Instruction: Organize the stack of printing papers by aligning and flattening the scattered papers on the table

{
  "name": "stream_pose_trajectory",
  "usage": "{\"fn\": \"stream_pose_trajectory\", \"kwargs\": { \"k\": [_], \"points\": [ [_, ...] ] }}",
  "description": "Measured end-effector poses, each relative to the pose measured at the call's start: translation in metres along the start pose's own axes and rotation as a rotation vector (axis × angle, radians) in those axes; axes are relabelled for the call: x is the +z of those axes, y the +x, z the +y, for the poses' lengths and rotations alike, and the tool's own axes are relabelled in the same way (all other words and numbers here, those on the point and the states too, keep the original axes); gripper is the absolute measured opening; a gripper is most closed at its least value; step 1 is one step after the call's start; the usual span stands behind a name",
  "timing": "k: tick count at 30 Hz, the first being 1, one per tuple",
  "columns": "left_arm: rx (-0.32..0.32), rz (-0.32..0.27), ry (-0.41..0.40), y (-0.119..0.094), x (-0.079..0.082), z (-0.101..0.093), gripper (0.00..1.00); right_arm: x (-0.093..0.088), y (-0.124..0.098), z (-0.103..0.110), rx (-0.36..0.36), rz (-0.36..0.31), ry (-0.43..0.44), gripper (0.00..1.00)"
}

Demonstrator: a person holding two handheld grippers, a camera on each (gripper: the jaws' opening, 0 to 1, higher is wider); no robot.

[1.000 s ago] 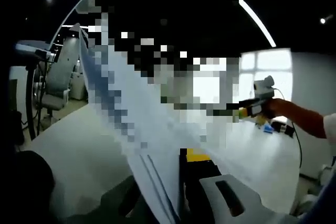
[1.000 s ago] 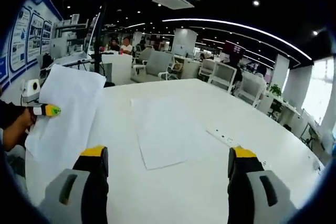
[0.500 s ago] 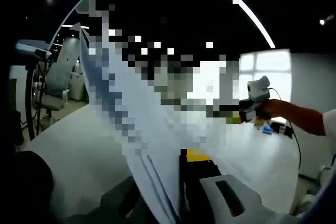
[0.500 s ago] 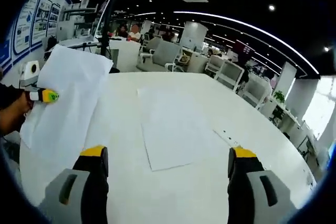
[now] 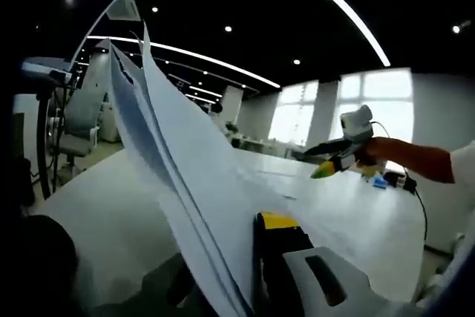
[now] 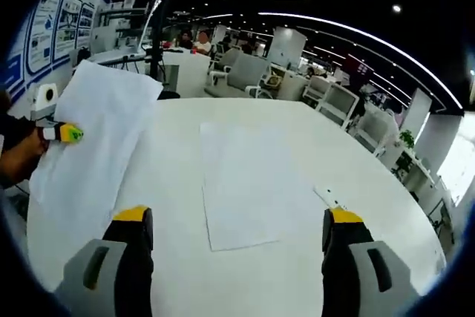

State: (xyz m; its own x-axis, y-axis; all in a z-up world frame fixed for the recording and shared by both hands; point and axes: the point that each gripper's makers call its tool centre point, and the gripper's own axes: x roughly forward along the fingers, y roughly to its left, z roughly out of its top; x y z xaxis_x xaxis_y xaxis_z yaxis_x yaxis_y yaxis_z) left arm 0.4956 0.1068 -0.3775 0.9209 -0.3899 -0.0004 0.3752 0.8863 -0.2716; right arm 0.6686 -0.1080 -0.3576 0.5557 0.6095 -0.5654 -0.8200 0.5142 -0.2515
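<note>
My left gripper (image 5: 236, 254) is shut on a few white paper sheets (image 5: 185, 168) that rise steeply up and left in the left gripper view. In the right gripper view the same left gripper (image 6: 63, 134) shows at the left, a hand behind it, holding those sheets (image 6: 96, 135) lifted over the table's left side. One sheet (image 6: 241, 183) lies flat in the middle of the white table (image 6: 371, 206). My right gripper (image 6: 237, 220) hovers open above the near end of that sheet, nothing between its jaws. In the left gripper view the right gripper (image 5: 335, 162) hangs in the air at the right.
A small flat strip (image 6: 329, 198) lies on the table right of the flat sheet. Office chairs (image 6: 249, 76) and desks stand behind the table's far edge. A dark stand pole (image 6: 157, 27) rises at the back left. A small blue object (image 5: 378, 182) sits near the person's sleeve.
The right gripper view has shifted slightly, so the flat sheet sits a little nearer. In the left gripper view the right gripper has risen a bit. The held sheets stay lifted.
</note>
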Motion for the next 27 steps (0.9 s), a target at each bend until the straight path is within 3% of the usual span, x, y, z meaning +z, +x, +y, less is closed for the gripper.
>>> {"fn": "stream_pose_trajectory", "kwargs": {
  "k": [7, 20, 27],
  "points": [
    [0.001, -0.004, 0.002, -0.001, 0.0, -0.001, 0.08, -0.005, 0.007, -0.004, 0.012, 0.02, -0.008, 0.9],
    [0.006, -0.012, 0.02, -0.001, 0.002, 0.0, 0.08, 0.014, 0.022, -0.01, 0.039, -0.003, -0.011, 0.9],
    [0.011, -0.017, 0.019, 0.0, 0.004, 0.001, 0.09, 0.016, 0.031, -0.017, 0.035, 0.011, -0.033, 0.9]
  ]
}}
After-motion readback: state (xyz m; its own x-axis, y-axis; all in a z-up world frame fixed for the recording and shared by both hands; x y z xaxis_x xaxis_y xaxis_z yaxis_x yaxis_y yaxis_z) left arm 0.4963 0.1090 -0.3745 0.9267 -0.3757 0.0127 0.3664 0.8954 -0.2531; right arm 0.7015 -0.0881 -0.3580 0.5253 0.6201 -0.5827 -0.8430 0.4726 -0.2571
